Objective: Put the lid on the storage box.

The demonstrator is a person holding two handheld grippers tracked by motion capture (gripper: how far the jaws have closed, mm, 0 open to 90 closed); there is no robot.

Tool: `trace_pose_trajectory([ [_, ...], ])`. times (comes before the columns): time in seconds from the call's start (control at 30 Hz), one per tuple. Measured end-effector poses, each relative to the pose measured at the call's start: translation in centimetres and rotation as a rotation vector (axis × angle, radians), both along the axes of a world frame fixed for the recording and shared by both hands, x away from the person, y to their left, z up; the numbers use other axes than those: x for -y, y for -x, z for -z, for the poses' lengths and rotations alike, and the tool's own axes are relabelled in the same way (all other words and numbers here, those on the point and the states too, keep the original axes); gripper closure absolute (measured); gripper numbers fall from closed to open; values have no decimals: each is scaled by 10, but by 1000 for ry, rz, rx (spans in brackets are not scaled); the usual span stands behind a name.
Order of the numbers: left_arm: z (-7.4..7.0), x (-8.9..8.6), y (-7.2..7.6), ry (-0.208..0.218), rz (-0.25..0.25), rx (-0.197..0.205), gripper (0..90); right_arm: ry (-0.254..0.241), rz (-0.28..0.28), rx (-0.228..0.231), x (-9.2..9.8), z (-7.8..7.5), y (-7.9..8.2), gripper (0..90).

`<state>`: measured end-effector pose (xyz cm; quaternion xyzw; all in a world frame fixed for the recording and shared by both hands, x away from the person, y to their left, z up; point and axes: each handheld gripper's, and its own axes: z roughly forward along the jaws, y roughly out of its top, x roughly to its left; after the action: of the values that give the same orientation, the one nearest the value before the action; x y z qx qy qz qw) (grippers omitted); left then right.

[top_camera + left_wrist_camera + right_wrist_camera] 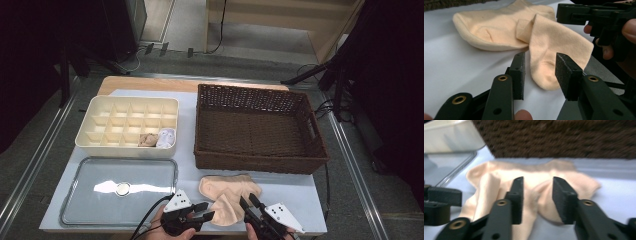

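Right now I have both grippers at the near edge of the counter (300, 200), just in front of the wicker basket (260, 127), where the peach socks (230, 197) lie overlapped on the bare surface. The left gripper (204, 211) has its jaws spread, the toe of the nearer sock lying between the pads but not pinched. The right gripper (249, 201) is likewise spread over the sock with nothing gripped.

My worry is that the two socks overlap, so a pinch could catch both layers, or only a thin fold that slips free on lifting. The grippers are also close together and could knock into each other.

Left of the basket stands the cream divider box (127, 125), two rolled pairs (157, 139) in its near cells; its clear lid (120, 190) lies in front of it.
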<state>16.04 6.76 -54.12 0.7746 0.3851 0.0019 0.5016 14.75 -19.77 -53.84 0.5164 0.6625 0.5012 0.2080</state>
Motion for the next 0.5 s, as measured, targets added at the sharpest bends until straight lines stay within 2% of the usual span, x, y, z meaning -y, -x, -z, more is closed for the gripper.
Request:
trace_pose_trajectory([
  [0.17,4,4,0,-19,14,-11,661,26,-39,-37,-6,4,-1,756],
  [0.27,5,7,1,-26,17,-13,743,44,-54,-66,-8,5,-1,873],
  [0.3,5,7,1,-27,22,-19,771,48,-54,-70,-9,4,0,879],
  [0.4,5,5,0,-23,32,-35,889,42,-54,-51,-8,0,2,885],
  [0.5,0,1,-1,-17,37,-35,900,19,-39,-35,-4,-3,3,884],
])
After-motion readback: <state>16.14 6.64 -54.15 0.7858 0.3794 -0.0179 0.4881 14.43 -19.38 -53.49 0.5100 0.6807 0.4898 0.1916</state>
